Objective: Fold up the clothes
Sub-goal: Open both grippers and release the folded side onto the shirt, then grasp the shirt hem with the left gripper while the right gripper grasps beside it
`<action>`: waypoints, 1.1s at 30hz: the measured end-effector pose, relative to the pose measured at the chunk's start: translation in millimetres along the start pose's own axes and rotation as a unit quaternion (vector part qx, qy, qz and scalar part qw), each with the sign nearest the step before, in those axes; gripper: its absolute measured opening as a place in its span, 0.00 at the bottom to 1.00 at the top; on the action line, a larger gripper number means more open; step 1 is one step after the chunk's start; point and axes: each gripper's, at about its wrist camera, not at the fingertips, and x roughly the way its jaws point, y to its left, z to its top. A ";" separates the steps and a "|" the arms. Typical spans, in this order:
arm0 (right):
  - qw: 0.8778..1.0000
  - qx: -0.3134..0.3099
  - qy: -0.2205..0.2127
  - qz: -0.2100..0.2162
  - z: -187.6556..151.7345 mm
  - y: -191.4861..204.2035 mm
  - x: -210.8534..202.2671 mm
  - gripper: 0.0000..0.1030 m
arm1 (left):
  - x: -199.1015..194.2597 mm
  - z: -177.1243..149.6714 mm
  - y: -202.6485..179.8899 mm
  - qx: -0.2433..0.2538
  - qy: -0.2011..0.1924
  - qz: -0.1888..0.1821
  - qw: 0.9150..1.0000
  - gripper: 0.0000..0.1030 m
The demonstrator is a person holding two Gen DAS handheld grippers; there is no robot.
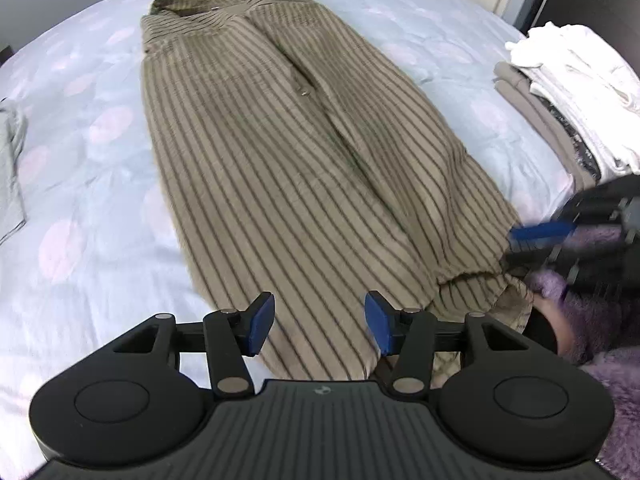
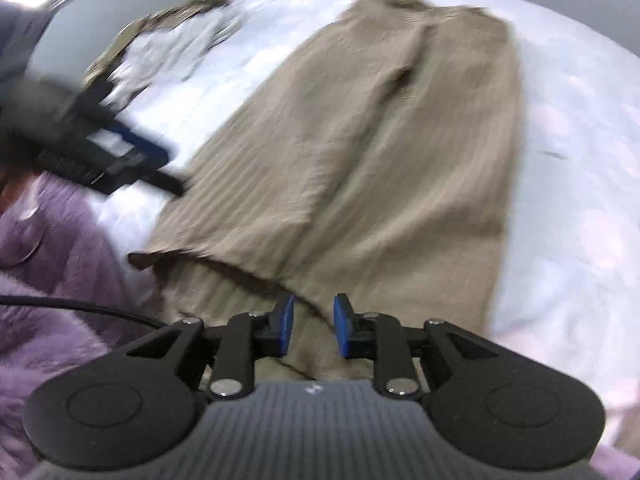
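A tan shirt with dark stripes (image 1: 280, 152) lies lengthwise on the bed, collar at the far end, sides folded in. It also shows in the right wrist view (image 2: 380, 152), blurred. My left gripper (image 1: 320, 322) is open over the shirt's near hem, holding nothing. My right gripper (image 2: 313, 326) is open with a narrower gap, over the near hem at the shirt's right side; it also shows in the left wrist view (image 1: 552, 236) at the shirt's right edge. The left gripper shows blurred in the right wrist view (image 2: 120, 152).
The bed has a pale blue sheet with pink spots (image 1: 80, 128). A stack of folded grey and white clothes (image 1: 560, 96) sits on the right. Crumpled clothes (image 2: 168, 44) lie to the far left. A purple fuzzy sleeve (image 2: 52, 260) is close by.
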 end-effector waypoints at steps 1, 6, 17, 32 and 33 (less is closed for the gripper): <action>1.000 0.008 -0.005 -0.016 -2.6 -7.4 -5.5 0.26 | -1.0 -3.7 -2.9 0.003 -0.002 0.008 1.000 0.47; 0.998 0.010 -0.031 -0.049 -21.8 -21.5 -28.8 0.31 | -6.9 -22.9 -36.1 0.081 -0.017 0.018 0.996 0.50; 0.980 -0.196 -0.023 -0.030 -61.8 49.7 -29.0 0.36 | -6.9 -51.3 -94.7 0.207 -0.012 -0.010 0.978 0.54; 0.956 -0.286 -0.029 -0.062 -72.5 76.0 5.1 0.12 | -1.1 -63.7 -109.5 0.231 -0.042 0.008 0.972 0.56; 0.956 -0.287 -0.028 -0.058 -73.5 76.5 5.6 0.04 | -0.7 -64.8 -110.2 0.235 -0.045 0.008 0.971 0.57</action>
